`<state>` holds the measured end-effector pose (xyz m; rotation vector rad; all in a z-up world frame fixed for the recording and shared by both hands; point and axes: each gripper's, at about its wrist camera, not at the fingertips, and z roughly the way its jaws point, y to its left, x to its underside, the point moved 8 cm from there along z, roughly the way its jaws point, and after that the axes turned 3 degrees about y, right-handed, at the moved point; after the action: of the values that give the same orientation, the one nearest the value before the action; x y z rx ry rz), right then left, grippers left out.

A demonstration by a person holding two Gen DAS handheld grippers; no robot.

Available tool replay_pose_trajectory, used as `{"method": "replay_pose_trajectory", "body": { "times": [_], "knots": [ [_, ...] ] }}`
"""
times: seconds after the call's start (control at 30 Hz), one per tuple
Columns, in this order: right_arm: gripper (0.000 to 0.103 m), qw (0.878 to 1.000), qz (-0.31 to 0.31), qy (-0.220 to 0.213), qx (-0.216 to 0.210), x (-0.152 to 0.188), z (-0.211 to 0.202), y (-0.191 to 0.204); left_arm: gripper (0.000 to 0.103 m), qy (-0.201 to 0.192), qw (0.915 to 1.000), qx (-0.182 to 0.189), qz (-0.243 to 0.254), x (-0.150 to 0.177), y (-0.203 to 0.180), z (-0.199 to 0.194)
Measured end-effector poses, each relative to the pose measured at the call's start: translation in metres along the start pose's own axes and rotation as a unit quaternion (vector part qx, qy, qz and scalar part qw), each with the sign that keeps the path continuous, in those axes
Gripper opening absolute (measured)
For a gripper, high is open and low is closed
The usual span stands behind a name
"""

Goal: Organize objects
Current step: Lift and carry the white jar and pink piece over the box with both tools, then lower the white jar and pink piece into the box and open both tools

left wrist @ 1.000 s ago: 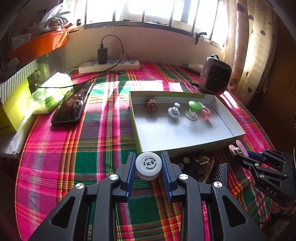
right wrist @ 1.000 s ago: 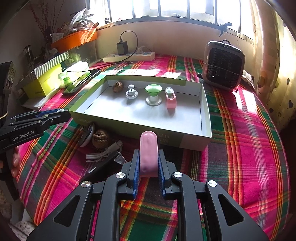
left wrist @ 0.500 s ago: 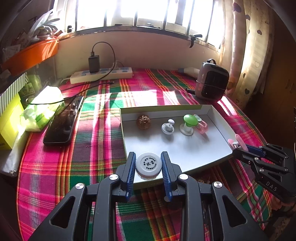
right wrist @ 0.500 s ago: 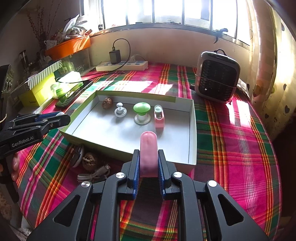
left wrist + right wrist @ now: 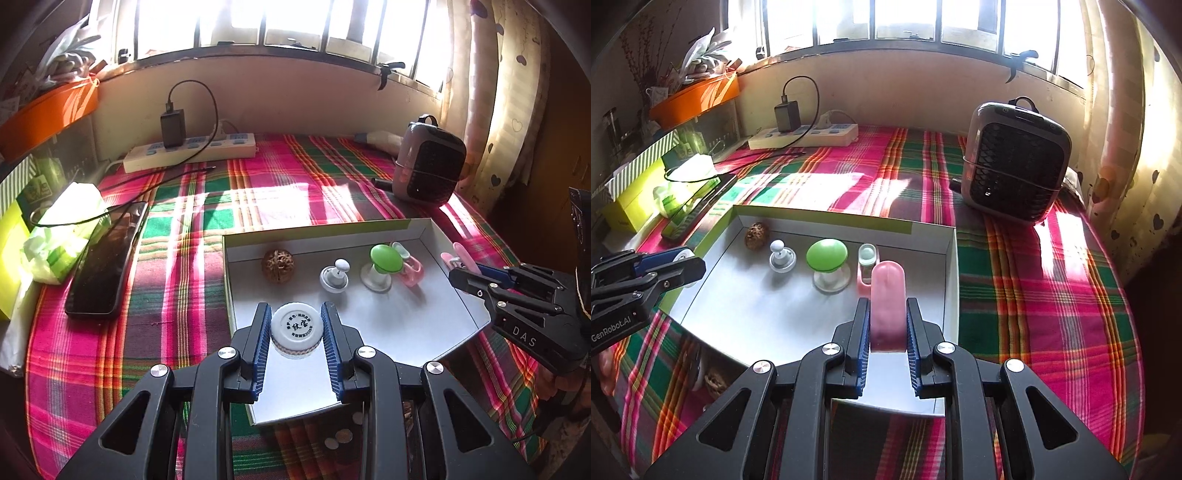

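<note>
My left gripper [image 5: 295,334] is shut on a small white jar [image 5: 296,329] with a printed lid, held over the near left part of the shallow white box [image 5: 325,230]. My right gripper [image 5: 887,330] is shut on a pink rounded case [image 5: 887,299], over the box [image 5: 827,218] near its right wall. In the box stand a walnut [image 5: 277,260], a small white knob piece [image 5: 334,277], a green-topped holder [image 5: 384,264] and a pink item with a pale cap [image 5: 408,264]. Each gripper also shows in the other's view, the right gripper [image 5: 456,258] and the left gripper [image 5: 683,258].
A plaid cloth covers the table. A dark phone [image 5: 105,258], tissue pack [image 5: 62,229] and yellow box [image 5: 631,206] lie left. A power strip [image 5: 188,151] sits at the back, a small heater [image 5: 1015,162] at the right. Coins [image 5: 338,439] and another walnut [image 5: 716,384] lie before the box.
Both grippers have moved forward from in front of the box to over its floor, still holding the jar and the pink case. The loose items on the cloth have dropped behind.
</note>
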<state>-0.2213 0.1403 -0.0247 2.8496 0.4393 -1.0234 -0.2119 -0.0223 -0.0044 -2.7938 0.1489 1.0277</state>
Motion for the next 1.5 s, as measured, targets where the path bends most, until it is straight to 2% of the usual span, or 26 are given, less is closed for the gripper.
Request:
{"method": "replay_pose_trajectory", "body": {
  "times": [0.67,1.5],
  "knots": [
    [0.019,0.999,0.007,0.032,0.011,-0.017,0.047,-0.012,0.026,0.032,0.9994,-0.009,0.0,-0.011,0.004,0.045],
    [0.019,0.999,0.006,0.033,0.005,-0.017,0.053,-0.008,0.026,0.037,0.9991,-0.017,0.014,-0.011,-0.002,0.056]
  ]
}}
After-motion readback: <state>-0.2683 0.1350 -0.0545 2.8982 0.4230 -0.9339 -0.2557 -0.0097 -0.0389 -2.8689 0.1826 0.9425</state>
